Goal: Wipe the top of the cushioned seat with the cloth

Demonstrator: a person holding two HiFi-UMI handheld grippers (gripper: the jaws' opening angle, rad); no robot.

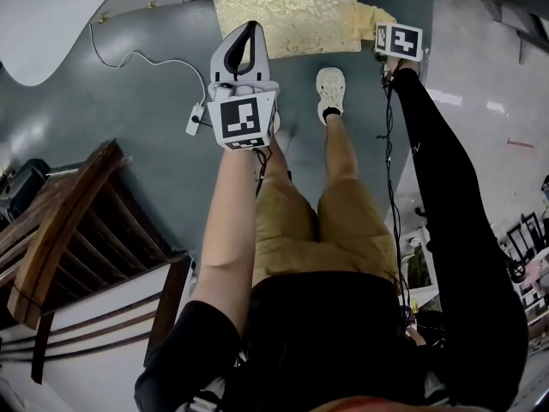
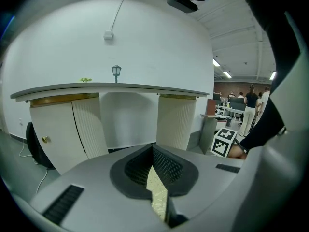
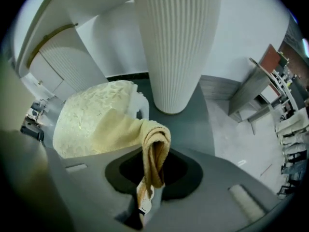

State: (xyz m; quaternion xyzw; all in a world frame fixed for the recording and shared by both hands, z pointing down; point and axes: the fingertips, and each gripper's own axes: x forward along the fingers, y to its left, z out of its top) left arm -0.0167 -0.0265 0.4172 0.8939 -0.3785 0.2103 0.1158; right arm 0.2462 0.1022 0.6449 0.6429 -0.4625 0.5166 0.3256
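Right tool point(image 3: 150, 178): pinching the cloth, jaws closed on a bunched fold of it, held out at arm's length ahead of me.
Cloth point(image 3: 147, 144): yellow towelling. It rises from the jaws in a loop, then falls away onto the right-hand corner of the seat, where it rests on the cushion.
Left tool point(image 1: 249, 34): pressed together at the tips with nothing between. It hangs over the floor just short of the seat and touches nothing. A sliver of gold pattern shows through the slit behind the tips.
Wooden chair point(image 1: 60, 239): at my left, well apart from the seat.
Cable point(image 1: 146, 58): a white lead and plug block on the floor, near the left tool.
Cushioned seat point(image 1: 287, 11): gold patterned top, low on the floor ahead of me. Nearly all of it lies bare of cloth.
Fluted pillar point(image 3: 176, 47): white, standing just beyond the seat.
Progress: early, I judge. The cloth is gripped and already lies on one corner. The sweep across the rest of the top is left, and no view shows which part is already clean.
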